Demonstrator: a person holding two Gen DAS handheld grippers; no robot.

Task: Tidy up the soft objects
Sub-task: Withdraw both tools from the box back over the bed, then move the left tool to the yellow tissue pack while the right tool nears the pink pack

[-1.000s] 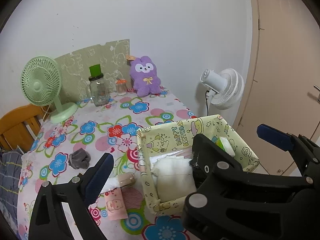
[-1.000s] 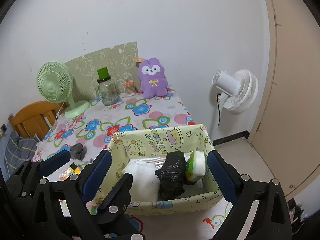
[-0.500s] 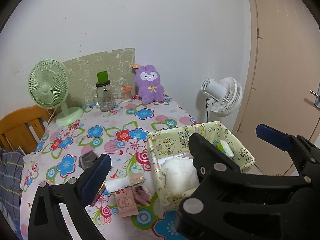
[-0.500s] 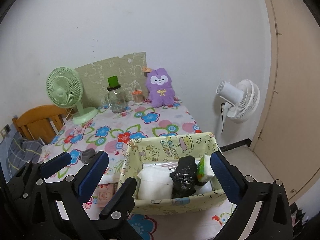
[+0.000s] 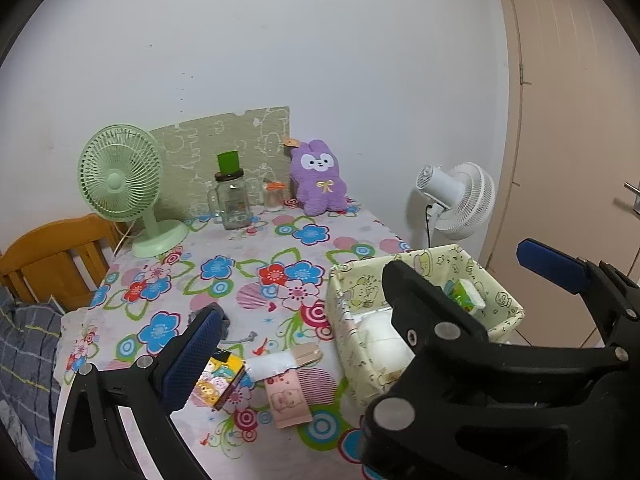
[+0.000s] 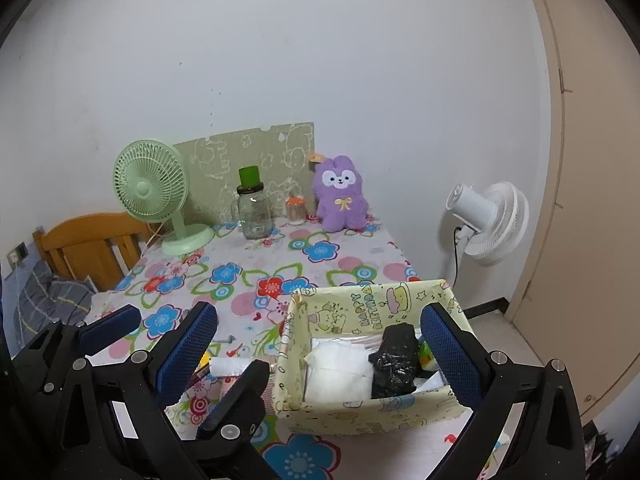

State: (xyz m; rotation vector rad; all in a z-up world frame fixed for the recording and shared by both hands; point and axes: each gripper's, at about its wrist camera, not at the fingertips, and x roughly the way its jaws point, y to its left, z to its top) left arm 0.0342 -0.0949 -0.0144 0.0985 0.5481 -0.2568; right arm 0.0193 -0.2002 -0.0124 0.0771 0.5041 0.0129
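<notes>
Both grippers had their fingers spread wide and held nothing. Left gripper (image 5: 372, 300) hung above the near edge of the table (image 5: 256, 252); its left finger (image 5: 192, 356) stood over the loose items, its right finger (image 5: 552, 266) past the box (image 5: 500, 304). Right gripper (image 6: 320, 352) hovered with the box (image 6: 360, 412) showing between its fingers. Inside the box lay a white pad (image 6: 336, 372), a black bag (image 6: 394, 360) beside it, and a green-white pack (image 5: 466, 294) at the right end. Left of the box, on the cloth, lay a white roll (image 5: 272, 366), a pink packet (image 5: 288, 400) touching it, a cartoon pack (image 5: 218, 382) and a grey cloth (image 5: 226, 322), partly hidden by the finger. A purple plush (image 6: 340, 194) sat at the far edge, near a jar (image 6: 252, 210) and a green fan (image 6: 154, 190).
</notes>
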